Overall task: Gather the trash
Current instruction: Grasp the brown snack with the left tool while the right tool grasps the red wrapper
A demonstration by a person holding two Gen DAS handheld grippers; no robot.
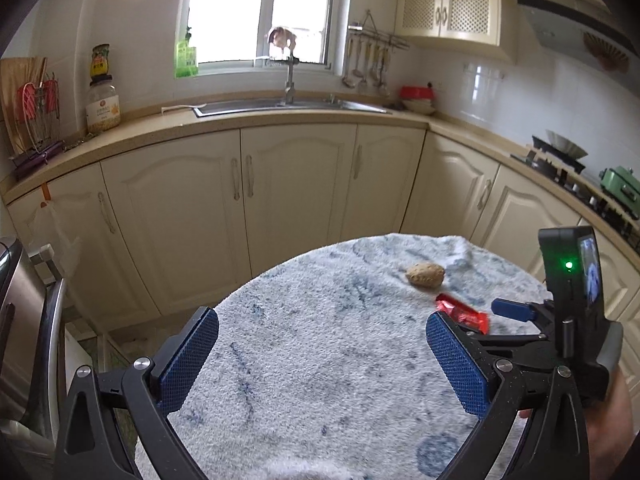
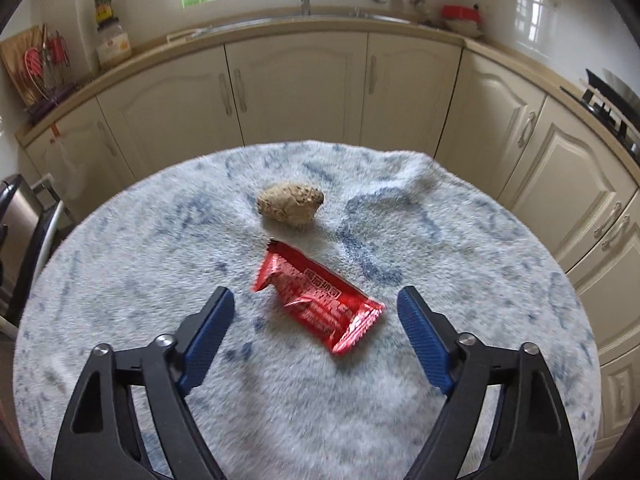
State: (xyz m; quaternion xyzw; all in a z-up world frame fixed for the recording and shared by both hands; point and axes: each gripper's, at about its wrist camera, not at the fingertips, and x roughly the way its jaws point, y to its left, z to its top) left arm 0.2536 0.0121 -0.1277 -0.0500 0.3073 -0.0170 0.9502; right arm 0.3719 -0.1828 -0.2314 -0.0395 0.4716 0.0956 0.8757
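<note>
A red snack wrapper (image 2: 320, 298) lies on the fluffy white-and-blue cloth (image 2: 120, 248) of a round table. A crumpled beige ball of trash (image 2: 290, 201) sits just beyond it. My right gripper (image 2: 316, 304) is open, its blue pads on either side of the wrapper's near end, just above the cloth. My left gripper (image 1: 322, 332) is open and empty over the table's left part. In the left wrist view the wrapper (image 1: 462, 312) and the beige ball (image 1: 425, 274) lie to the right, with the right gripper's body (image 1: 568, 300) beside them.
Cream kitchen cabinets (image 1: 296, 184) and a counter with a sink (image 1: 288, 106) curve behind the table. A stove (image 1: 580, 176) is on the right. A steel bin (image 1: 20, 320) stands at the table's left.
</note>
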